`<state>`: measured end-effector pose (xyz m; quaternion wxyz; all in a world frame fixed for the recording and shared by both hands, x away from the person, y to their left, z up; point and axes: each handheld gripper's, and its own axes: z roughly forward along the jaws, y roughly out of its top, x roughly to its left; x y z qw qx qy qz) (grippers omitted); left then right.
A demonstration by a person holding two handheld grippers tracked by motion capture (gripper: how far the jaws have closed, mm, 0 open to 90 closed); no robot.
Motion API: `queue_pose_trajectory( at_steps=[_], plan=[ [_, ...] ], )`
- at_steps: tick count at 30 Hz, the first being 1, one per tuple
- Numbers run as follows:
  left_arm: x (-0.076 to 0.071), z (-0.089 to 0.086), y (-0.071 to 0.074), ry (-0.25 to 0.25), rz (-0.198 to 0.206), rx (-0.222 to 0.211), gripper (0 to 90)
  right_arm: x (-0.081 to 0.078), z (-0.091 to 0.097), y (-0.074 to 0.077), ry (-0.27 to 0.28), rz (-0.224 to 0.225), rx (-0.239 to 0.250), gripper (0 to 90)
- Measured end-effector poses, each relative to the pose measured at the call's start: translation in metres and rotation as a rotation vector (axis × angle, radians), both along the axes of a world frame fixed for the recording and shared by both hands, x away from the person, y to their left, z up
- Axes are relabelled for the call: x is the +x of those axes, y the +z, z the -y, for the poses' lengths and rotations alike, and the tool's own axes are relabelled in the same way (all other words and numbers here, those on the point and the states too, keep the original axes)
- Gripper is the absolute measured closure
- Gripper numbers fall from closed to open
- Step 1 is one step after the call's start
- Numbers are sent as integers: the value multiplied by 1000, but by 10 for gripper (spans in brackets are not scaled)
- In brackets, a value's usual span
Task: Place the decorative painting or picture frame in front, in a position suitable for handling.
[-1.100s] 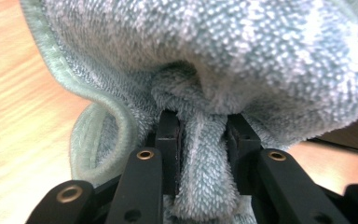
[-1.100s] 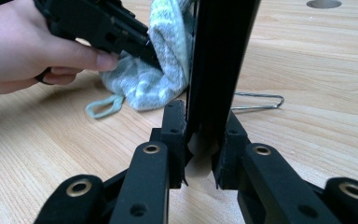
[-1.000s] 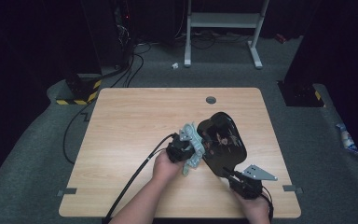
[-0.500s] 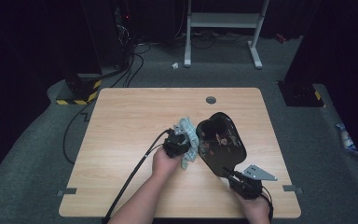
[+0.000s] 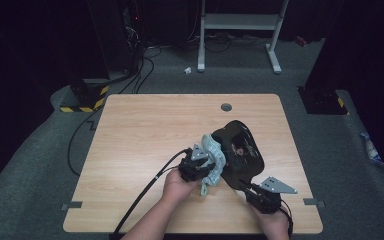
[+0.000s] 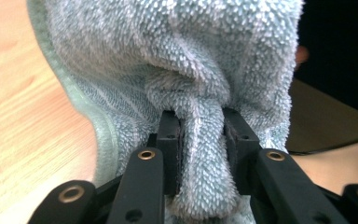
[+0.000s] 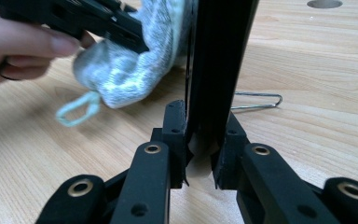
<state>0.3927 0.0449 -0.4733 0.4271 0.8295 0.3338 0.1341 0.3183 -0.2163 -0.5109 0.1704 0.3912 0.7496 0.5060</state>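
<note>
A glossy black dish (image 5: 241, 146) stands tilted on its edge on the wooden table (image 5: 145, 130). My right gripper (image 5: 243, 185) is shut on the dish's near rim; in the right gripper view the jaws (image 7: 205, 119) clamp the thin black wall (image 7: 219, 56). A pale blue-green towel (image 5: 214, 154) is bunched against the dish's left face. My left gripper (image 5: 206, 165) is shut on it, with a fold of the towel (image 6: 177, 56) pinched between the pads (image 6: 200, 123). The towel (image 7: 135, 65) and the left gripper (image 7: 98, 18) also show in the right gripper view, with the towel's loop tag hanging.
A thin wire loop (image 7: 260, 100) lies on the table behind the dish. A round cable hole (image 5: 226, 107) sits near the table's far edge. A white frame (image 5: 240, 22), cables and a black-and-yellow striped block (image 5: 85, 102) are on the floor beyond.
My left gripper has shifted the towel along the dish's left face, slightly toward me. The right gripper and the dish have stayed in place.
</note>
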Motion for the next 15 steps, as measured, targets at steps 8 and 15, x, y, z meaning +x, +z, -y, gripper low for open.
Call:
queue_pose_trajectory(
  at_steps=[8,15],
  plan=[
    [-15,17,28,-65,47,-5,714,-1,-3,0,3,-2,-1,777],
    [-5,16,28,-50,50,0,713,-1,-5,0,3,-4,-1,777]
  ],
)
